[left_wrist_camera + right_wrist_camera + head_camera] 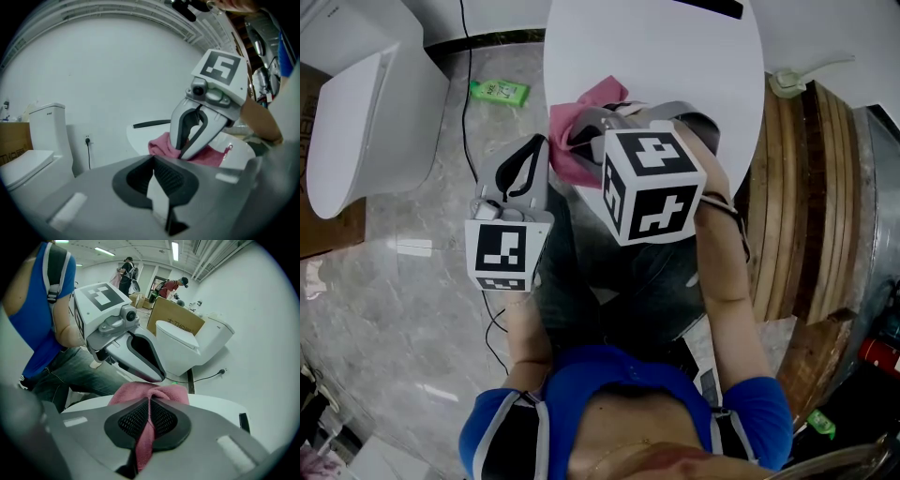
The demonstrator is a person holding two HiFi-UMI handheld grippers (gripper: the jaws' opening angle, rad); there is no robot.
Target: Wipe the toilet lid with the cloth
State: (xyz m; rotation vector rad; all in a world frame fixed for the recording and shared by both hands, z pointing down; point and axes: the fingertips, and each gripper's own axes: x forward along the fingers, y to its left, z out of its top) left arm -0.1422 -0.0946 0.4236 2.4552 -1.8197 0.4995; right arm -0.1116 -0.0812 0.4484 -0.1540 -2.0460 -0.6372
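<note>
A pink cloth lies bunched on the near-left edge of a round white table. My right gripper is shut on it; in the right gripper view the pink cloth runs down between the pads of the right gripper. My left gripper hangs just left of the table, shut and holding nothing. In the left gripper view the left gripper points at the cloth and the right gripper. The white toilet stands to the left, its lid down.
On the floor near the toilet lie a green packet and a black cable. A cardboard box stands beside the toilet. Wooden planks line the right. A black flat object rests at the table's far edge. People stand far behind.
</note>
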